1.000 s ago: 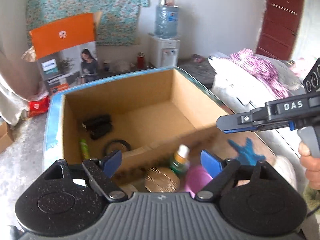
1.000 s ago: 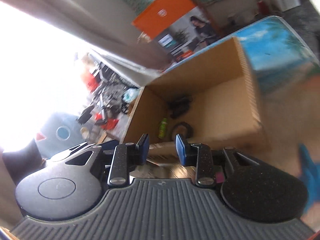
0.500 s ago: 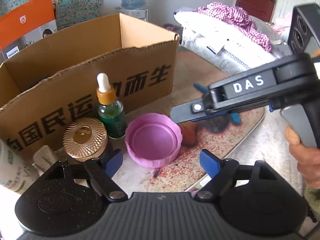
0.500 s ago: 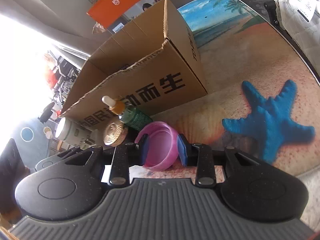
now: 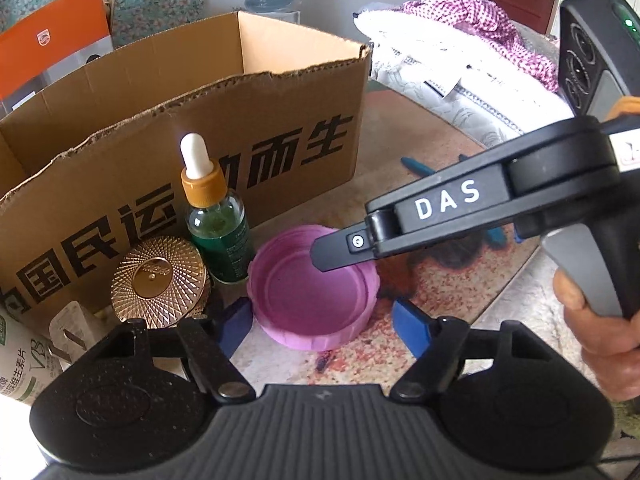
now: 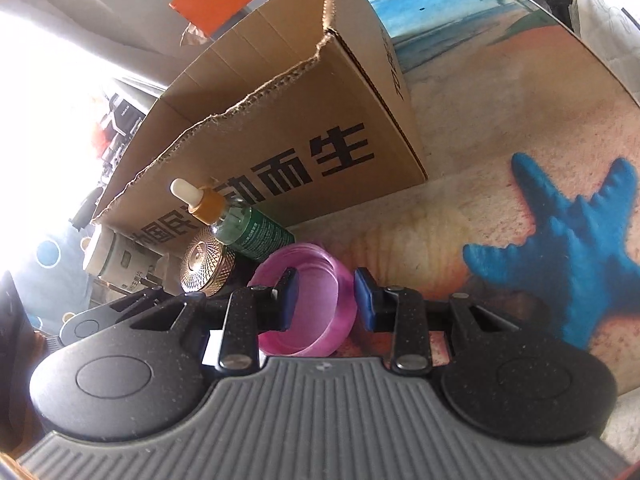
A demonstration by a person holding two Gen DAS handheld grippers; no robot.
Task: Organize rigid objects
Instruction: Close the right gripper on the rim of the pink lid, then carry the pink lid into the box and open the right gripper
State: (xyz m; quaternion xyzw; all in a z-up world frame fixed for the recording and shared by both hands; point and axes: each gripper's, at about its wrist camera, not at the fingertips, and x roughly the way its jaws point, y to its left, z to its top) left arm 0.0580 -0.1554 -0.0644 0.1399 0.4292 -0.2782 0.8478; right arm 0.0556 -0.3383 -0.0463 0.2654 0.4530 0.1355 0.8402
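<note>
A pink plastic lid (image 5: 312,300) lies open side up on the table before a cardboard box (image 5: 120,208). My left gripper (image 5: 320,332) is open, its blue pads on either side of the lid's near rim. My right gripper (image 6: 326,298) is open, straddling the lid's (image 6: 316,304) right wall, one pad inside and one outside; in the left wrist view its finger (image 5: 340,246) hangs over the lid. A green dropper bottle (image 5: 216,220) and a gold round compact (image 5: 160,280) stand beside the lid.
A white and green canister (image 5: 20,356) lies at the far left against the box. The table mat has a blue starfish print (image 6: 568,248). Bedding and a purple cloth (image 5: 472,24) lie behind the table. An orange carton (image 5: 52,40) stands behind the box.
Both grippers came down from above the box to table level at the pink lid. The right gripper's pads have moved around the lid's wall.
</note>
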